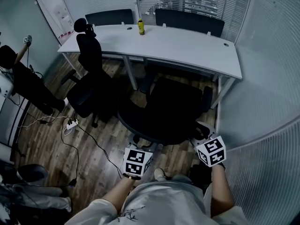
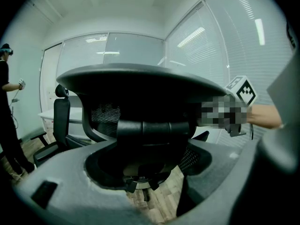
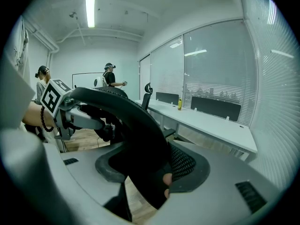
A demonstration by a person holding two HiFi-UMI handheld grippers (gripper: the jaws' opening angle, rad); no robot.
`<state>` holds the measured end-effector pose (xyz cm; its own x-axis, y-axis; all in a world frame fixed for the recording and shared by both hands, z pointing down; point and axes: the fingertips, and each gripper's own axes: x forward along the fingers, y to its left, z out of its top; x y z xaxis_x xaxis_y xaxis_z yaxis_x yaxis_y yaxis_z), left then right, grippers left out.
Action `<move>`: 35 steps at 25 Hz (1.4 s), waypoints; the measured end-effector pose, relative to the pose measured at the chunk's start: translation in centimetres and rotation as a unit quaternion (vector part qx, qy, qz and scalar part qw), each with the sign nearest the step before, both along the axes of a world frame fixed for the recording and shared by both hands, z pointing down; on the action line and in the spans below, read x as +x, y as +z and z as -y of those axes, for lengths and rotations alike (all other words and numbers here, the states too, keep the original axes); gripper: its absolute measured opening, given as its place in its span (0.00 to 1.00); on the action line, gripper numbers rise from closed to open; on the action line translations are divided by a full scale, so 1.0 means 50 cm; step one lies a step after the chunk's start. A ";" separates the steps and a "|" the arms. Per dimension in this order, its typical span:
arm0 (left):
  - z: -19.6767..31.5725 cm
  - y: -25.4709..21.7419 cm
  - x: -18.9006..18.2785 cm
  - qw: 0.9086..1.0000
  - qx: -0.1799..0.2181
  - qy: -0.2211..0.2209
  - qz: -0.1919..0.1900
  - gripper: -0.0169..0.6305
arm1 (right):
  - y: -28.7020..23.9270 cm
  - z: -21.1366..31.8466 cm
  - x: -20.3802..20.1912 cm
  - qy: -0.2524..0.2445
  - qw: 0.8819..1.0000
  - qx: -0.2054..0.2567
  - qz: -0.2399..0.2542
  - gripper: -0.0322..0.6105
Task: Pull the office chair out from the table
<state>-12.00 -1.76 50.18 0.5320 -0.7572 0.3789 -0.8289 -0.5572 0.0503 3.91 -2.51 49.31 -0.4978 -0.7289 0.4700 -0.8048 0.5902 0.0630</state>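
Observation:
The black office chair [image 1: 168, 111] stands on the wood floor a little out from the white table [image 1: 187, 46], its back toward me. My left gripper [image 1: 139, 150] is shut on the left part of the backrest's top rim. My right gripper [image 1: 206, 142] is shut on the right part. In the left gripper view the chair's back frame [image 2: 140, 125] fills the gap of the left gripper [image 2: 145, 142]. In the right gripper view the curved rim [image 3: 136, 125] runs between the pads of the right gripper [image 3: 164, 172]. The seat is hidden under the backrest.
A second black chair [image 1: 89, 78] stands at the table's left end. A yellow bottle [image 1: 140, 27] is on the tabletop. A power strip with cables [image 1: 71, 123] lies on the floor at left, near a person in black [image 1: 28, 83]. A blind-covered glass wall [image 1: 267, 102] closes the right side.

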 end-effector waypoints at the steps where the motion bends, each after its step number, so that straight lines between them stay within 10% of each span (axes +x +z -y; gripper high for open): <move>1: -0.004 -0.002 0.001 1.000 -0.001 0.000 0.000 0.52 | -0.002 -0.004 0.000 0.000 1.000 0.000 -0.001 0.34; 35: -0.249 -0.008 -0.057 1.000 -0.022 -0.016 0.008 0.52 | -0.019 -0.232 -0.055 -0.015 1.000 0.005 0.002 0.34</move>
